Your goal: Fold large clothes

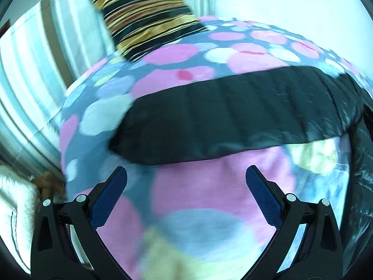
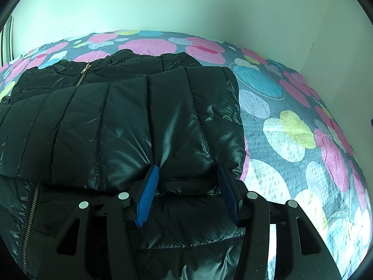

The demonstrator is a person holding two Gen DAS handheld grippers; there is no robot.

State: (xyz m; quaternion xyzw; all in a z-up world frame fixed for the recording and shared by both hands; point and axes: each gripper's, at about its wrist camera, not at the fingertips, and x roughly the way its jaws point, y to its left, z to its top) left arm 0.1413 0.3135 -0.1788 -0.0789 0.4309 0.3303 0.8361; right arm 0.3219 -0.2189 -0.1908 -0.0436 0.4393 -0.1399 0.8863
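A black quilted puffer jacket [image 2: 121, 121] is laid on a bed covered by a grey sheet with pink, blue and white circles [image 2: 286, 126]. In the right wrist view a quilted panel is seen folded across the body, its lower hem lying over the front, and the zipper [image 2: 30, 212] is exposed at the lower left. The jacket's right edge is bordered by a broad strip of bare sheet, which runs to a plain pale wall [image 2: 186, 7] behind the bed.

The right gripper [image 2: 188, 170] is held about half open, and a puffed fold at the hem of the panel is pinched between its blue pads [image 2: 149, 186], with the fabric visibly dimpled at each fingertip.

The left gripper [image 1: 186, 175] is spread wide, nothing is held, and it is poised over bare sheet just short of a black sleeve-like band [image 1: 233, 121] of the jacket; this view is blurred.

Beyond that band a striped yellow, black and orange pillow [image 1: 144, 14] is seen on the far side of the bed, and pale vertical curtains [image 1: 28, 81] are seen on the left.
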